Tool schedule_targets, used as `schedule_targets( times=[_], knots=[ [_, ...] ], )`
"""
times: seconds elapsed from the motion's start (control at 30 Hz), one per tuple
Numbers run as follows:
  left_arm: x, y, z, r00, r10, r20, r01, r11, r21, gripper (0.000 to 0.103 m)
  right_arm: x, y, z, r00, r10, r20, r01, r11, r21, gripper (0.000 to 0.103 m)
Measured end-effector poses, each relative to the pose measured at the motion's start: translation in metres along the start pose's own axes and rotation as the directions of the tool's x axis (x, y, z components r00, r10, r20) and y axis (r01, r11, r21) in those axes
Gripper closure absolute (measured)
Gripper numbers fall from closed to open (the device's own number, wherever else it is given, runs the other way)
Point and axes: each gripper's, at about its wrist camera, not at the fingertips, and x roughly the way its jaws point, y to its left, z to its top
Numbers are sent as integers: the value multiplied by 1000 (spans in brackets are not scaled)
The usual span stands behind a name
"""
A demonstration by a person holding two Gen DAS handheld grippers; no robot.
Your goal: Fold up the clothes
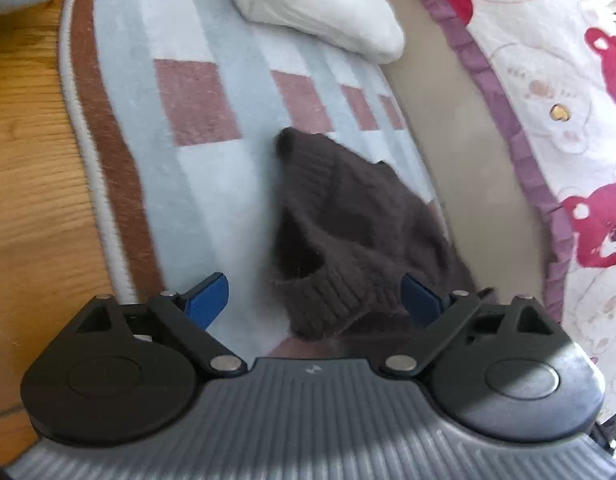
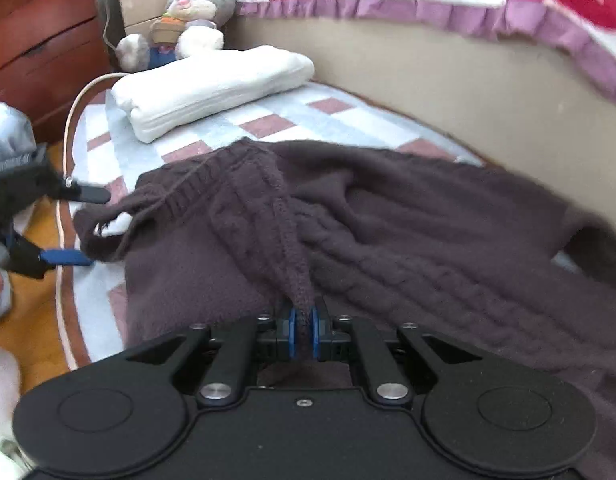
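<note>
Sweater: dark brown cable-knit sweater (image 2: 387, 216) spread on the checked rug (image 2: 108, 128), beside the bed base.
Right gripper (image 2: 304, 334): clamped on a raised knit ridge.
Left gripper (image 1: 313, 300): jaws spread wide, ribbed cuff between, unpinched.
Far: folded white garment (image 2: 212, 88).

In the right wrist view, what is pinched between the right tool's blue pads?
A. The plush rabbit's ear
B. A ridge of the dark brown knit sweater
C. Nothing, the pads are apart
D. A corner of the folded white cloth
B. The right tool has its blue pads closed on a raised fold of the dark brown knit sweater, while the folded white cloth lies untouched further back on the rug.
</note>
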Motion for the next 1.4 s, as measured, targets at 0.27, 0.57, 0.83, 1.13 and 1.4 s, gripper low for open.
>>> schedule_targets(
  times=[0.27,0.57,0.83,1.13,1.4],
  knots=[
    [22,-39,9,987,153,-46,-135,953,270,94,-16,23,-4,975,181,129,-166,979,-122,52],
    [-35,-57,27,917,300,261,-388,820,421,94,-24,77,-11,862,506,-35,-506,852,-135,93],
    [-2,-44,12,798,505,328,-601,630,492,60,-4,84,-18,814,556,-169,-571,819,-51,84],
    [-41,-96,0,879,381,285,-471,612,635,41,-48,21,26,869,493,35,-494,866,81,53],
    [-55,-184,-32,916,399,40,-229,440,868,43,-84,-84,38,953,273,135,-300,914,272,52]
  ],
)
